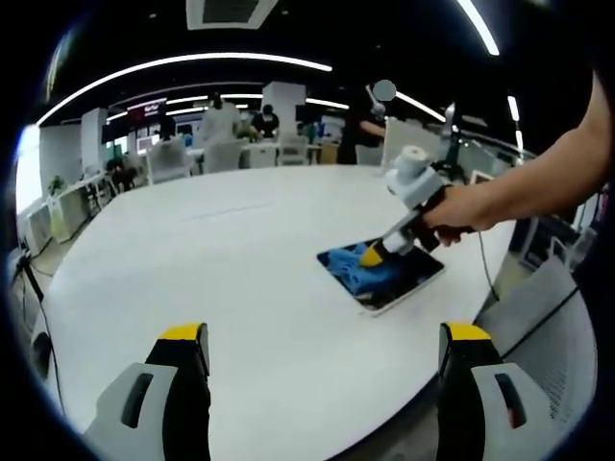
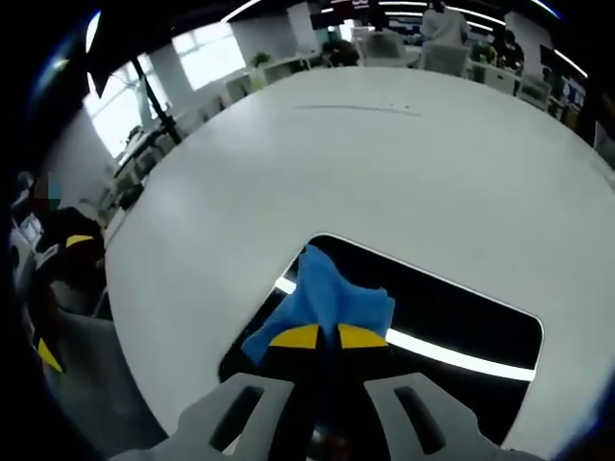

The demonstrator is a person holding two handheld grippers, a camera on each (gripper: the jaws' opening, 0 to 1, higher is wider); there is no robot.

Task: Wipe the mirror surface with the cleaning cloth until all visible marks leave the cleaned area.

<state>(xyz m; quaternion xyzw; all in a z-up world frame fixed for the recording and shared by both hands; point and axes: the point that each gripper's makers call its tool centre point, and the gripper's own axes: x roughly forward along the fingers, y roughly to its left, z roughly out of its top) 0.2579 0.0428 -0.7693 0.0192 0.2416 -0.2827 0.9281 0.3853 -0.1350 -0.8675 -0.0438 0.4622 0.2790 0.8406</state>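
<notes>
Right gripper clenched on blue cloth, pressing it on mirror; left gripper released, well off mirror; wiping underway, marks too unclear to judge

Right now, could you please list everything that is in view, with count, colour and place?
table: one, white, round, under everything
mirror: one, dark and reflective with rounded corners, flat on the table
cleaning cloth: one, blue, on the mirror, pinched by the right tool
chairs and desks: several, white, behind the table
people: a few, far in the background
left tool: one, grey with yellow tips, open, above the table
right tool: one, grey with yellow tips, shut on the cloth
hand: one, holding the right tool
</notes>
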